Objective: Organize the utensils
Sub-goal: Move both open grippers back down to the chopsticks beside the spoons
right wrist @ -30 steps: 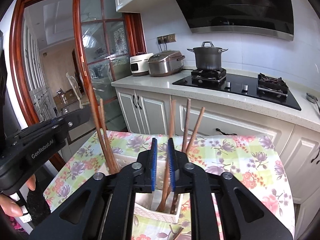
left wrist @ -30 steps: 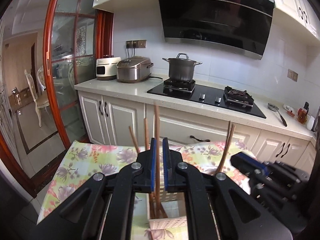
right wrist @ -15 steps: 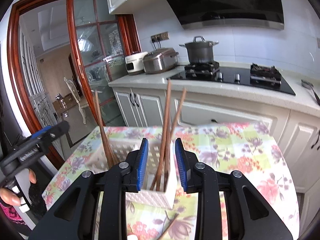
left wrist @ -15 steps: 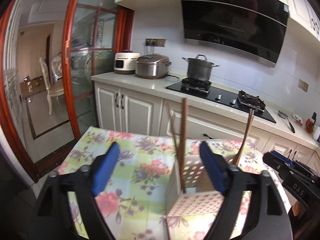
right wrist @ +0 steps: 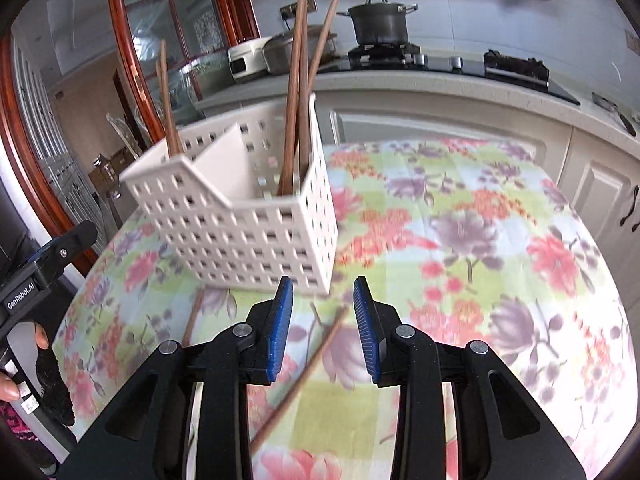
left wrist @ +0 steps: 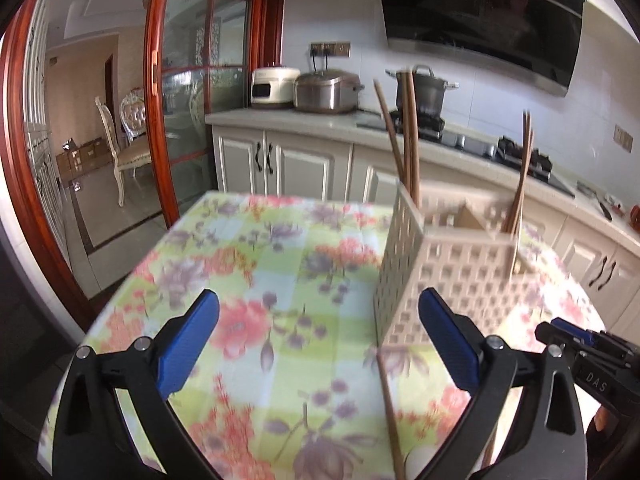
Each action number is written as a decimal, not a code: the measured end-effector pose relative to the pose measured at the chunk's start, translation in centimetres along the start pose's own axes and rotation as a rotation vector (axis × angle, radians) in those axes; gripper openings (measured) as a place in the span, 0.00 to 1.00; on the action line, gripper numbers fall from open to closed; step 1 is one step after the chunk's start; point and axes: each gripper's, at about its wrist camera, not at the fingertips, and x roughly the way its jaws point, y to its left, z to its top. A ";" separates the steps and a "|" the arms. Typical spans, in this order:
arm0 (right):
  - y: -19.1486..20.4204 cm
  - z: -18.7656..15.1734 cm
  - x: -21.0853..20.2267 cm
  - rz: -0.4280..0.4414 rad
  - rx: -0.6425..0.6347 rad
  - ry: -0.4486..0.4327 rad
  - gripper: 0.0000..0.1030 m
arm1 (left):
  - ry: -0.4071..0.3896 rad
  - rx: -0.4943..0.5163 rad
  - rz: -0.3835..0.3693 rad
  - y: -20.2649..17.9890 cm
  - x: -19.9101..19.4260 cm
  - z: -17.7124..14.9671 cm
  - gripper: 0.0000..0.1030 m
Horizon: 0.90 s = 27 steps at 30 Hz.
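Brown wooden chopsticks point(right wrist: 297, 92) stand upright in a white perforated plastic utensil basket point(right wrist: 256, 224) on a floral-patterned tablecloth point(right wrist: 472, 240).

From the left, the left gripper point(left wrist: 318, 340), black with blue pads, has its jaws opening wide over bare cloth, nothing between them; the basket sits just beside its right finger. One loose brown chopstick point(left wrist: 390, 412) lies flat on the cloth in front of the basket. Farther right, the right gripper point(right wrist: 322, 328) hovers with jaws partly apart, another loose chopstick point(right wrist: 304, 376) lying on the cloth beneath the gap, unpinched.
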 end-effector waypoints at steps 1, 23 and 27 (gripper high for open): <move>0.0 -0.5 0.1 -0.001 -0.002 0.008 0.31 | 0.015 0.006 0.001 0.0 0.2 -0.7 0.94; 2.7 -5.1 3.5 -0.048 -0.074 0.172 0.32 | 0.166 0.110 -0.001 -1.1 1.6 -6.8 0.94; 3.4 -5.4 3.6 -0.077 -0.124 0.171 0.32 | 0.199 0.111 -0.024 -1.4 2.1 -7.0 0.93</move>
